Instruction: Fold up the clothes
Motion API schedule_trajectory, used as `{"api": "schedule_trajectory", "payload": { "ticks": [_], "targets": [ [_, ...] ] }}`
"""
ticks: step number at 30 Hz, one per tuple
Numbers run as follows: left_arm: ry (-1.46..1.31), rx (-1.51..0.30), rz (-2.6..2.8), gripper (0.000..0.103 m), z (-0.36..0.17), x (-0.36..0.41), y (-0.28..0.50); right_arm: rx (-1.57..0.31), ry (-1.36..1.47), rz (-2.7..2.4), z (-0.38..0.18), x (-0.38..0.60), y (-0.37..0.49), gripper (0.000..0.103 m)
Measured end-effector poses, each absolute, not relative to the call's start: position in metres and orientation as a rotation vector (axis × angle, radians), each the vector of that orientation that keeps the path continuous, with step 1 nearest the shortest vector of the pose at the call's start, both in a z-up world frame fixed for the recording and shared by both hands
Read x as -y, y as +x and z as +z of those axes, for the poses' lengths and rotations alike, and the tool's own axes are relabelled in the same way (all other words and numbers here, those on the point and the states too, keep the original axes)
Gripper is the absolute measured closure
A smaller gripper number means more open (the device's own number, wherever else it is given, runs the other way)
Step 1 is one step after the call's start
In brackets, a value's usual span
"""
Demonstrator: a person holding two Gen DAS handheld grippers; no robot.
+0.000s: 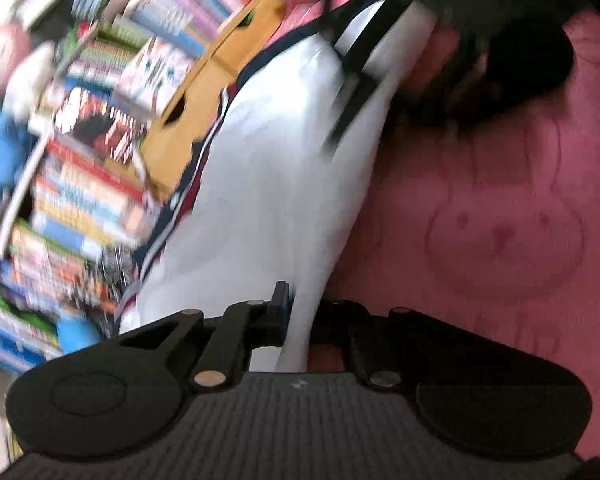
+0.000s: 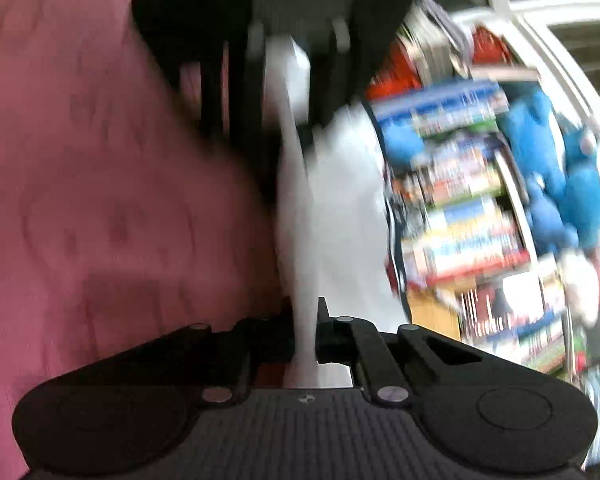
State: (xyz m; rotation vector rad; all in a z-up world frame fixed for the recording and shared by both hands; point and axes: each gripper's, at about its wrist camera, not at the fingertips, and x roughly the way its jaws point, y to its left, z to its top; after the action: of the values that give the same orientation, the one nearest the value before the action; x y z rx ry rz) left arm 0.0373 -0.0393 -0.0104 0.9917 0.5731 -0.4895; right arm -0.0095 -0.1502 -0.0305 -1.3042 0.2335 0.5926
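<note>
Left wrist view: the left gripper (image 1: 296,320) was rolled hard, so the bookshelf (image 1: 100,152) ran tilted up the left side. Its jaws were clamped shut on an edge of the white garment (image 1: 268,184), cloth pinched between the fingers and stretched taut toward the top, where the right gripper (image 1: 354,80) held the far end. Garment had a navy/red trimmed edge on the shelf side and hung over a pink bedspread (image 1: 500,208) w/ a bunny face stitched in. A cardboard box (image 1: 204,100) sat btwn garment and shelf; contents not visible. Shelf compartments were packed w/ books, a doll (image 1: 4,52) and a blue plush (image 1: 4,152) in front. Heavy blur.

Right wrist view: the right gripper (image 2: 306,340) was also rolled, shelf (image 2: 468,200) at right. Jaws closed on a narrow fold of the same white garment (image 2: 332,220), which ran up to the left gripper (image 2: 288,64) at top, also gripping it. Pink bedspread (image 2: 100,200) filled the left. Blue plush (image 2: 568,184) showed among the books; only a sliver of the cardboard box (image 2: 432,312) was seen here.
</note>
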Motion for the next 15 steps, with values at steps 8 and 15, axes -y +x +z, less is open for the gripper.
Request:
{"api": "schedule_trajectory", "payload": {
  "ticks": [8, 15],
  "targets": [
    [0.935, -0.719, -0.335, 0.094, -0.004, -0.031, 0.018, -0.431, -1.177, 0.385, -0.023, 0.259, -0.008, 0.095],
    [0.888, -0.769, -0.251, 0.094, 0.001, -0.059, 0.004, -0.415, -1.17, 0.399, -0.022, 0.265, -0.012, 0.093]
  ]
}}
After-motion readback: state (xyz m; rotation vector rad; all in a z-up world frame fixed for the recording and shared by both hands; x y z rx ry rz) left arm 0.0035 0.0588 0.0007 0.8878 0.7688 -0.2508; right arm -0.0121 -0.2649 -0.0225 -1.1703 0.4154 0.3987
